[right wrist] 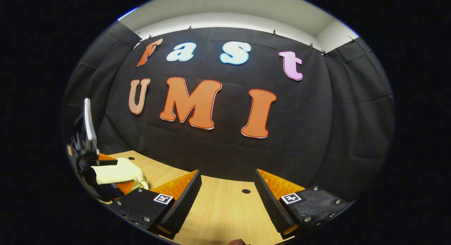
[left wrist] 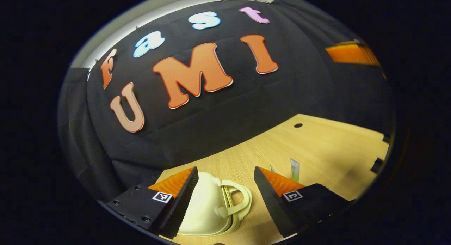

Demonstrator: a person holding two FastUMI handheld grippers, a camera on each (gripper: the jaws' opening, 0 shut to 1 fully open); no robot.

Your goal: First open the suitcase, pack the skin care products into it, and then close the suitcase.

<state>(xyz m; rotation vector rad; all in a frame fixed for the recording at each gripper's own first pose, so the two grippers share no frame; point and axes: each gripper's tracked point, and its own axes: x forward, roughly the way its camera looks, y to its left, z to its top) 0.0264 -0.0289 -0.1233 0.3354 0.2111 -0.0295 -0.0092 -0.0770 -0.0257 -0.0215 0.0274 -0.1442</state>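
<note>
A small cream suitcase (left wrist: 208, 206) with a loop handle lies shut on the wooden table (left wrist: 327, 146). My left gripper (left wrist: 225, 176) is open and straddles it: the left finger overlaps the shell, while bare wood shows between the handle and the right finger. Beyond the right finger stands a pale skin care tube (left wrist: 295, 169), with a thin greenish item (left wrist: 272, 167) beside it. In the right gripper view, the left gripper (right wrist: 127, 173) sits far left with the suitcase (right wrist: 112, 174) between its fingers. My right gripper (right wrist: 227, 188) hangs open over bare table, holding nothing.
The black cloth wall rises close behind the table. A round hole (left wrist: 298, 125) marks the tabletop, also seen as a hole (right wrist: 246, 191) ahead of the right gripper. An orange panel (left wrist: 348, 53) shows high on the right. Small dark objects (left wrist: 377, 164) sit at the table's right edge.
</note>
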